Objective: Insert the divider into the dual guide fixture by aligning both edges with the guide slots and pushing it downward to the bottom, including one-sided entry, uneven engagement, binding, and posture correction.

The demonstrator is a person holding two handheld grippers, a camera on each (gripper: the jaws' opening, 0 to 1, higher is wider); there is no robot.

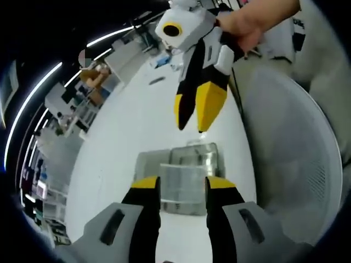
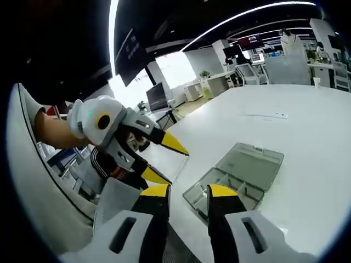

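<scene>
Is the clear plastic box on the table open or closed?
Open. In the right gripper view the clear plastic box has its lid flipped back flat on the white table, showing the compartments inside.

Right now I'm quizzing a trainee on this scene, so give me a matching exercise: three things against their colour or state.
Things:
1. compartment box
2. left gripper
3. table

States:
A. jaws spread apart, held in the air
B. white, broad surface
C. clear, lid swung open

Pairs: 1-C, 2-A, 3-B
</scene>
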